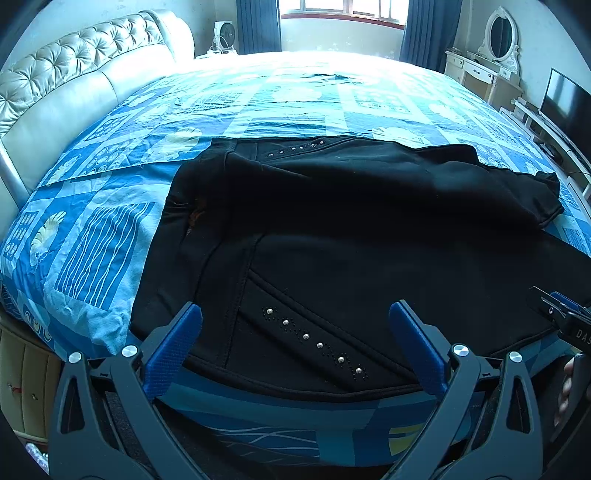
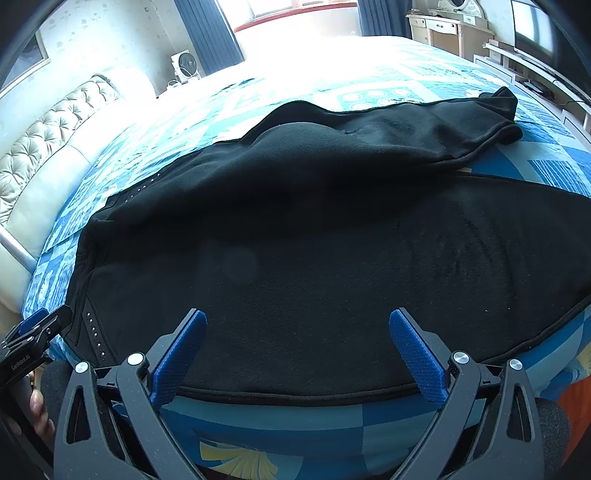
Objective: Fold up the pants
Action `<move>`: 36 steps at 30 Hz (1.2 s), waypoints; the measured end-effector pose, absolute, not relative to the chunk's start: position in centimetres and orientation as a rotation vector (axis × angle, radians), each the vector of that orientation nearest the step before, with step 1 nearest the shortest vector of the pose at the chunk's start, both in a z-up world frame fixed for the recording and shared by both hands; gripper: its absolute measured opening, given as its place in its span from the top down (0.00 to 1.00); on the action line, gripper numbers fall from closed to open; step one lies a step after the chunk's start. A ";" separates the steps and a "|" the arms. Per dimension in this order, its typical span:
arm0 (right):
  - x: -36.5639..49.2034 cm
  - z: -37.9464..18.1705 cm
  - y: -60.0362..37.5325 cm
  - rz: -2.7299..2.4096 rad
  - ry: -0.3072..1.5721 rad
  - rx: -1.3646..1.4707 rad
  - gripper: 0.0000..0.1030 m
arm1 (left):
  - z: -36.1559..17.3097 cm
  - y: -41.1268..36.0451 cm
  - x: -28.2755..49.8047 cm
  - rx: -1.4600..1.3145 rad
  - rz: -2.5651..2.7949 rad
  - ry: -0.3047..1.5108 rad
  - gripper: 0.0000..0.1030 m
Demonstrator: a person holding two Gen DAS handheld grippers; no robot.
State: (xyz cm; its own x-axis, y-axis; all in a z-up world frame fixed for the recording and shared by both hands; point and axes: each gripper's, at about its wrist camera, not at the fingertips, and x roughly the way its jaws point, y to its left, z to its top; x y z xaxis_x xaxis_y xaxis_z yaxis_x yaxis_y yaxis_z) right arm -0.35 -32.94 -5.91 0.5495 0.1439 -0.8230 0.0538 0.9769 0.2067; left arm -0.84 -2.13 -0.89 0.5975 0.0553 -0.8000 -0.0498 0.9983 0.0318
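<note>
The letters "DAS" are being shown in white on the dark body of the right gripper [image 1: 561,314] where it is entering the left wrist view at the right edge; the rest of the word is cut off. In the right wrist view, a small pale label is being carried on the side of the left gripper [image 2: 35,332], but the print is too blurred to be read with certainty.

The black pants [image 1: 351,229] are being displayed spread across the near part of the bed [image 1: 110,229], with the waistband lying to the left and one leg folded over the other toward the right. Rows of small silver studs [image 1: 314,341] are being shown along the pocket seams. The near edge of the pants is lying just beside the edge of the bed.

The left gripper [image 1: 295,347] is being held with its blue pads wide apart, nothing being gripped between them, above the near edge of the pants. The right gripper [image 2: 297,350] is likewise being held wide open and empty over the near hem.

The bed is being covered by a blue patchwork bedspread with shell patterns. A tufted cream headboard [image 1: 74,74], a bright window [image 1: 343,11] with blue curtains, a white fan [image 1: 225,33], a dressing table with an oval mirror [image 1: 500,33] and a television [image 1: 565,103] are being seen around the room.
</note>
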 end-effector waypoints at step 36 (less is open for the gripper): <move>-0.5 -6.2 -32.6 0.059 0.994 0.208 0.04 | -1.0 -2.3 -0.9 0.016 0.056 0.928 0.02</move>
